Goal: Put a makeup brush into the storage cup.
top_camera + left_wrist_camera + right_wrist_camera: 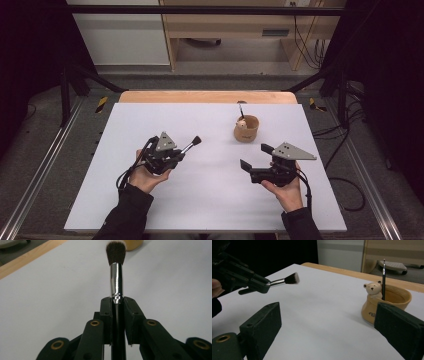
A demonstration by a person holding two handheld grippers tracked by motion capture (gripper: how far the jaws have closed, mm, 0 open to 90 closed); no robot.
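Observation:
My left gripper [183,152] is shut on a makeup brush [192,144] with a silver ferrule [116,281] and dark bristles that point right toward a tan ceramic cup [246,128]. The cup [387,303] carries a small bear figure [373,288] on its rim, and a thin dark stick [383,277] stands upright in it. In the right gripper view the brush [287,279] hangs above the white board, left of the cup. My right gripper [253,156] is open below the cup with nothing between its jaws.
A white board [210,165] covers the wooden table [207,96]. Metal frame rails and cables run along both sides. Shelving stands beyond the table's far edge.

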